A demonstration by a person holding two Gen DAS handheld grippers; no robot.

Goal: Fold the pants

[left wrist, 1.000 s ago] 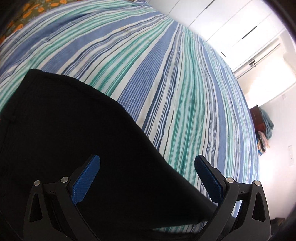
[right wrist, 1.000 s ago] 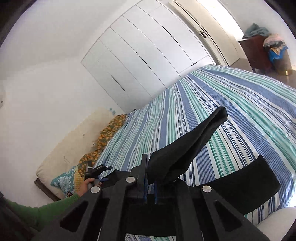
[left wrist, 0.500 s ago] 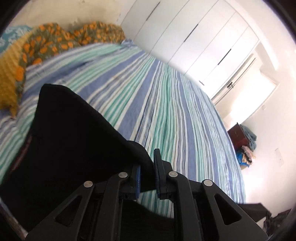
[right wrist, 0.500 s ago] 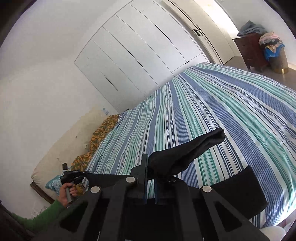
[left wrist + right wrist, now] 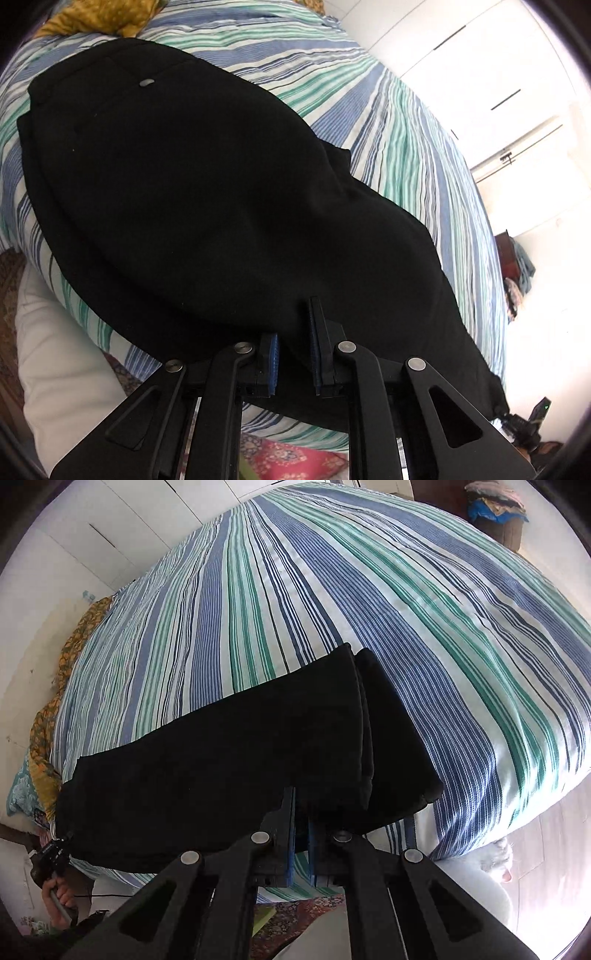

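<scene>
Bedspread [image 5: 332,590]: striped, bears the garment near its front edge.
Pants [image 5: 207,192]: black, soft, limp, light by the look; lie flat, leg over leg; best taken at near hems and edges.
Left gripper [image 5: 293,354], right gripper [image 5: 301,845]: fingers clamped on the near edge. Half a second ago the cloth hung lifted; now it is laid down.

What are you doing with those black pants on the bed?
A person is folding black pants on a striped bed, using a set of tongs in each hand. The left tongs pinch the near edge by the waist end. The right tongs pinch the near edge by the leg ends, where one leg lies stacked on the other.
</scene>
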